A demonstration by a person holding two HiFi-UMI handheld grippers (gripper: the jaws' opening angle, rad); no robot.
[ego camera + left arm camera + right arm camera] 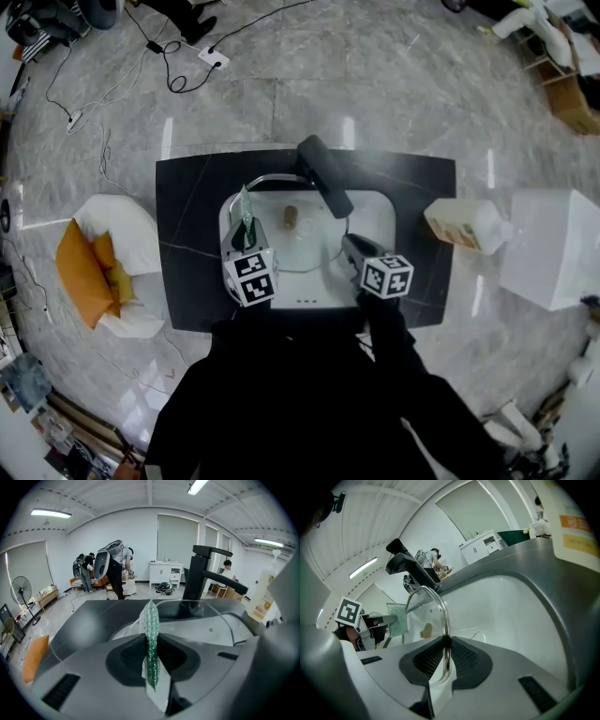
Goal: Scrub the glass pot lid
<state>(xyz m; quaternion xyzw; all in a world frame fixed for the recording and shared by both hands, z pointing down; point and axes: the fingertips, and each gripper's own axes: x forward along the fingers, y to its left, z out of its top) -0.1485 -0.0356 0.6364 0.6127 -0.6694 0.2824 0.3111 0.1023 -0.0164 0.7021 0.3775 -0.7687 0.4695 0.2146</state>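
The glass pot lid (298, 234) stands tilted in the white sink (380, 211), its brown knob (290, 217) facing up. My right gripper (349, 242) is shut on the lid's metal rim (440, 616) at its right edge; the right gripper view shows the rim pinched between the pads (461, 657). My left gripper (246, 225) is shut on a green mesh scrubbing cloth (150, 634), which stands upright between the jaws at the lid's left edge, just apart from the glass (220, 616). The cloth (397, 619) also shows beyond the lid in the right gripper view.
A black faucet (324, 175) reaches over the sink from the back of the black counter (187, 234). A soap bottle (464, 225) lies on the counter's right end. A white box (553, 246) stands to the right, a white seat with an orange cushion (89, 267) to the left.
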